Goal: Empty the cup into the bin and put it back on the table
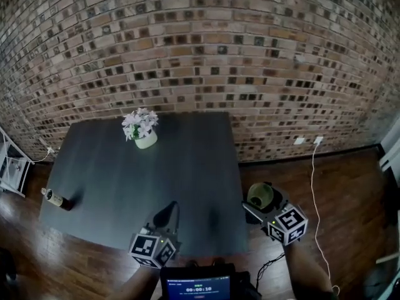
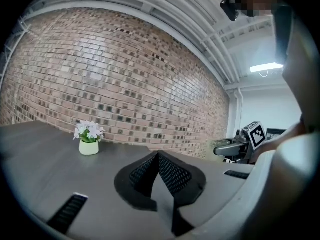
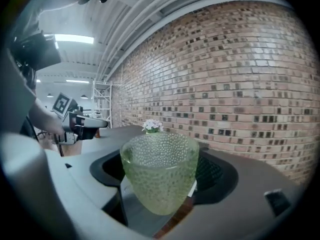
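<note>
Your bench (image 1: 112, 186) stands before the brick wall (image 1: 200, 42). On it, the flower pot (image 1: 142, 131) is near the far edge, and a bottle (image 1: 55, 198) is at the left edge, closer to you. Your left gripper (image 1: 165, 215) is over the near edge of the bench. Your right gripper (image 1: 257, 200) is beyond the bench's right edge, over the floor (image 1: 350, 199), with the cup (image 1: 261, 194) between its jaws. A cable (image 1: 314, 186) lies on the floor, right of the cup.
</note>
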Available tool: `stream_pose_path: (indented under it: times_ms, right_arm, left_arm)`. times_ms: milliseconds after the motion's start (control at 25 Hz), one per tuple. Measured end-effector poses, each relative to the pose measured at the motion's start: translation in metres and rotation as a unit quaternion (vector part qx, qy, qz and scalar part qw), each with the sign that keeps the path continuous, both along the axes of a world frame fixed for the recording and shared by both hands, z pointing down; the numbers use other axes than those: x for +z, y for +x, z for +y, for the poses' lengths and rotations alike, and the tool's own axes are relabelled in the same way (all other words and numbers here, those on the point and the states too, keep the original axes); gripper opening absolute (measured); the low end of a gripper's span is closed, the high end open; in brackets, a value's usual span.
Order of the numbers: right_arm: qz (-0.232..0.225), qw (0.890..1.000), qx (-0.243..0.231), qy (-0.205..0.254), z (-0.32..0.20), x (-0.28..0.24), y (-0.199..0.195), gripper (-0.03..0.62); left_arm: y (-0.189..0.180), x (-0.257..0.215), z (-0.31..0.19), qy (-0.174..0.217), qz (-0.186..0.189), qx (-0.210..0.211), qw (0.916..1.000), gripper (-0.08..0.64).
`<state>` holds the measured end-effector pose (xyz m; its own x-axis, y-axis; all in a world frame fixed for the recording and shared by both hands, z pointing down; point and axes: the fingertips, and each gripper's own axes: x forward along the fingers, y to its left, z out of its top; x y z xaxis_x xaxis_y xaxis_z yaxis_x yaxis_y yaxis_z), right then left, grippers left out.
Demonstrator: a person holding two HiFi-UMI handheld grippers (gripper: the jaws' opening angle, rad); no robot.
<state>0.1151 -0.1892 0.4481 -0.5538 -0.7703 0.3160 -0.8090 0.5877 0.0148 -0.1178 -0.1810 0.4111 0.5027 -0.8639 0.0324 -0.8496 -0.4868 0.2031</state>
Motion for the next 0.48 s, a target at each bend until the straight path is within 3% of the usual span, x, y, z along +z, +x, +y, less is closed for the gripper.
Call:
stream_pose_path:
  times_ms: [280,480]
  right_arm:
    - [0.032,0.996,0.074,-0.027,-0.014,-0.002,0.071,0.396]
    - [0.065,0.994,0.076,-0.036,-0.029,0.004,0.120,0.397]
  left_arm:
    - [0.041,-0.013,-0.024,-0.002,0.001,0.046,0.9989,0.000]
    - [0.070,-0.020,-0.042,0.005,0.000,0.042,0.9991,0.000]
